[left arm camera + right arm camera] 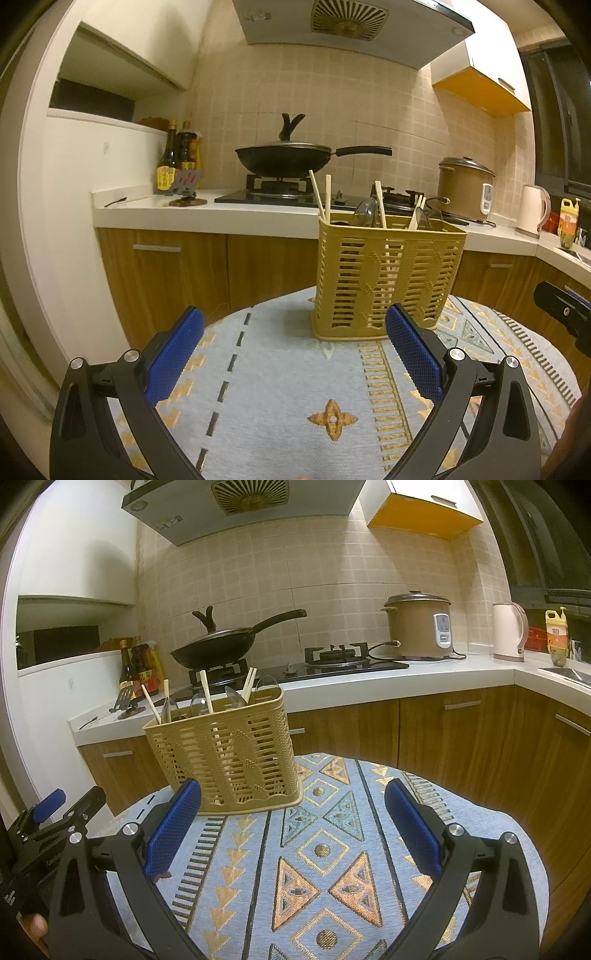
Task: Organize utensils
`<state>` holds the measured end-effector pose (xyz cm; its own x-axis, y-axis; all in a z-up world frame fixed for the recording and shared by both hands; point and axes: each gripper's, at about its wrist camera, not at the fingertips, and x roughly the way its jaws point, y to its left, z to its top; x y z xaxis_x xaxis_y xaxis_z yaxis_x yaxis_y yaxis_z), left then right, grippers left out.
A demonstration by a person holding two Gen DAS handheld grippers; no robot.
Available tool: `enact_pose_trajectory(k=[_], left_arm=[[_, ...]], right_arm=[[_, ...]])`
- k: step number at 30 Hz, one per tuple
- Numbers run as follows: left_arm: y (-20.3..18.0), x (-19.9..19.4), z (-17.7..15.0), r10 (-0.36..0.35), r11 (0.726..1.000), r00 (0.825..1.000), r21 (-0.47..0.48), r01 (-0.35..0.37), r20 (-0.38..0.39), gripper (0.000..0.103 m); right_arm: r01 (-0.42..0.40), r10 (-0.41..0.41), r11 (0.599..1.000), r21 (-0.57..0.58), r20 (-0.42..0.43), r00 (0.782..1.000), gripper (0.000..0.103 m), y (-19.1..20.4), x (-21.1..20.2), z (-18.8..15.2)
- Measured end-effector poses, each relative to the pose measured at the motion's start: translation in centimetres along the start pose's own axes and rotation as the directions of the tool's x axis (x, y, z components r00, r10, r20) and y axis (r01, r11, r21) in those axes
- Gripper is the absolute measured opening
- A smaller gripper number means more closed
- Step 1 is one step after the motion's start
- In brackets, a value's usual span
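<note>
A tan slatted utensil basket (388, 277) stands upright on the patterned blue cloth (280, 369) of a round table. Wooden chopsticks (318, 195) and clear plastic spoons (364, 214) stick up out of it. My left gripper (295, 321) is open and empty, low over the cloth, just short of the basket. In the right wrist view the basket (225, 753) stands ahead to the left with chopsticks (206, 692) and spoons (199, 703) in it. My right gripper (293, 794) is open and empty, to the basket's right. The left gripper's body shows at the left edge there.
Behind the table runs a kitchen counter (369, 679) with a gas hob, a black wok (288, 157), sauce bottles (177, 158), a rice cooker (419, 626) and a kettle (509, 631). Wooden cabinet fronts (184, 280) stand close behind the table's far edge.
</note>
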<state>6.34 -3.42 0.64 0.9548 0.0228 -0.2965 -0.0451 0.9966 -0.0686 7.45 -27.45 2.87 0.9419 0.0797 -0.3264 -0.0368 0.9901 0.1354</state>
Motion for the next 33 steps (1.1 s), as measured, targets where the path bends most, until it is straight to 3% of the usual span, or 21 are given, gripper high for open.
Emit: enact_pose_trajectory(k=[14, 33], left_arm=[[-0.1, -0.04, 0.0, -0.001, 1.0, 1.0, 0.005, 0.001, -0.001, 0.095], [-0.65, -0.68, 0.02, 0.039, 0.998, 0.998, 0.052, -0.041, 0.054, 0.096]], right_arm=[[0.015, -0.014, 1.0, -0.022, 0.016, 1.0, 0.095, 0.2, -0.11, 0.06], [0.026, -0.025, 0.997, -0.068, 0.026, 0.999, 0.095, 0.78, -0.15, -0.17]])
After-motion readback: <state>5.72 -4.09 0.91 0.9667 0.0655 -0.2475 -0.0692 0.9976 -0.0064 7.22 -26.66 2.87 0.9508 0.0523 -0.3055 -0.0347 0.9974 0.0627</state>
